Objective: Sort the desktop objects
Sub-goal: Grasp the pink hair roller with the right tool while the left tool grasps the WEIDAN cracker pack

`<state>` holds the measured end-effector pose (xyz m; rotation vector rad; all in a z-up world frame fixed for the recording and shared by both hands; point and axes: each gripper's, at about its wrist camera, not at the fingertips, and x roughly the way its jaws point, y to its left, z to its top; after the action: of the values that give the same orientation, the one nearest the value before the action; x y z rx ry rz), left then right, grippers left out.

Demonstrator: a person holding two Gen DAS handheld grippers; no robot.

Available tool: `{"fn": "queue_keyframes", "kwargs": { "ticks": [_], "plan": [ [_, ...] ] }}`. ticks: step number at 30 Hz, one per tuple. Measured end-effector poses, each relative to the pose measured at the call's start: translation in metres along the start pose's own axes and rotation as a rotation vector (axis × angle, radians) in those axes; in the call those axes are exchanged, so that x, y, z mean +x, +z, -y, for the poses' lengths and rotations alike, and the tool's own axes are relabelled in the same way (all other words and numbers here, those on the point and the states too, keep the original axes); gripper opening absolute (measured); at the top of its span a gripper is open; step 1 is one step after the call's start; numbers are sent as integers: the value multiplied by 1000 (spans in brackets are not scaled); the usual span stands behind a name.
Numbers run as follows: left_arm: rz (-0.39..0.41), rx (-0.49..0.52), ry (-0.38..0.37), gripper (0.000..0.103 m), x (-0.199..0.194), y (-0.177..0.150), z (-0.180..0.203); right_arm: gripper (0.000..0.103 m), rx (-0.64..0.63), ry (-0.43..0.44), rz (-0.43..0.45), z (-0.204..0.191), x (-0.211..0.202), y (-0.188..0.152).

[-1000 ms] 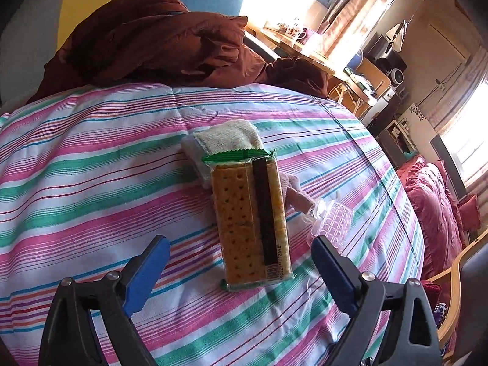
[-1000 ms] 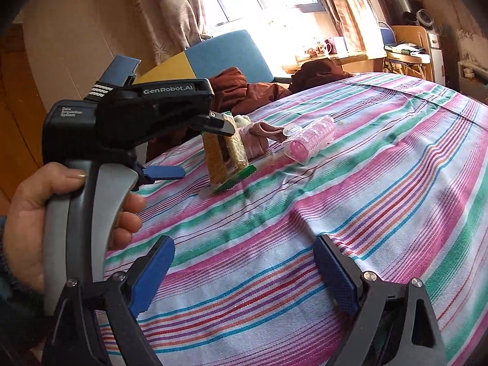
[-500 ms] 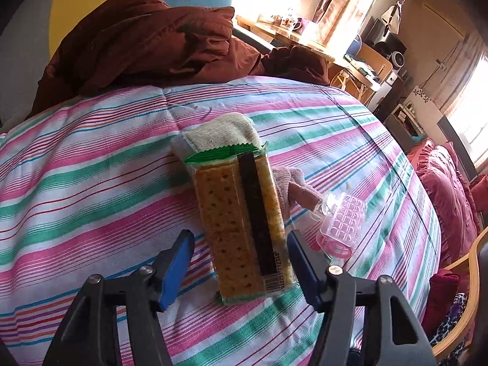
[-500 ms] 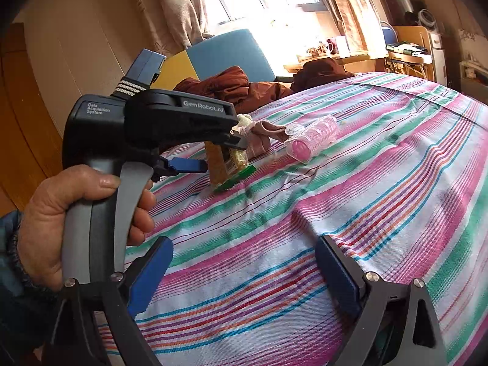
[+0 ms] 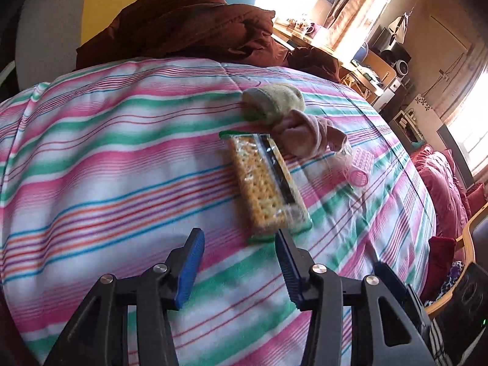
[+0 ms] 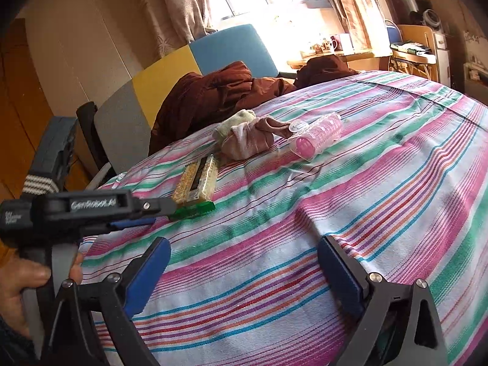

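Observation:
A cracker pack in clear wrap with green ends lies flat on the striped cloth. My left gripper sits just behind its near end, open, with nothing between the blue pads. Beyond the pack are a rolled pink sock, a beige sock and a clear packet with a pink roller. My right gripper hovers open over bare cloth, well short of the cracker pack, the pink sock and the roller packet. The left gripper shows at the left of the right wrist view.
A dark red garment is heaped at the far edge against a yellow and blue chair back. A person's hand holds the left gripper's handle. Red cushions and a wooden chair lie off the right edge.
The left gripper narrowed around the cracker pack, then drew back; the pack now lies apart from the beige sock it rested on. The right gripper has barely moved.

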<state>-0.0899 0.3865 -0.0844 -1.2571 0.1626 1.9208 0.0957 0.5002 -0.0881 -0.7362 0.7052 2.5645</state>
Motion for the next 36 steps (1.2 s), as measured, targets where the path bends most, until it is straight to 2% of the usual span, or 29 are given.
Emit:
{"fn": "queue_keyframes", "kwargs": {
  "ticks": [3,5,8,10,14,19,22,28,29,32,36],
  "plan": [
    [4,0,-29,50,-16,-12,-6,96,-3,31,-15,5,-3,9],
    [7,1,-44,57,-23,-18,-7,96,-30,0,22,9,-10,22],
    [7,-11,-68,62,-25,-21,-7,96,-105,-55,86,16,-20,51],
    [2,-28,-84,62,-22,-22,-8,96,-178,-102,92,19,-15,70],
    [-3,-42,-108,63,-20,-23,-10,97,-334,-144,-1,21,15,101],
    [-2,-39,-132,65,-18,-24,-12,97,-510,-162,-134,22,57,117],
    [4,-34,-141,65,-17,-25,-12,97,-547,-146,-216,29,78,121],
    [20,-46,-164,66,-16,-26,-15,97,-567,-155,-288,45,104,124],
    [22,-46,-165,66,-15,-26,-15,95,-565,-156,-295,47,106,123],
    [27,-47,-166,66,-14,-25,-14,74,-550,-163,-309,48,108,119],
    [32,-53,-155,66,-16,-24,-13,72,-529,-190,-297,43,99,112]
  ]
}}
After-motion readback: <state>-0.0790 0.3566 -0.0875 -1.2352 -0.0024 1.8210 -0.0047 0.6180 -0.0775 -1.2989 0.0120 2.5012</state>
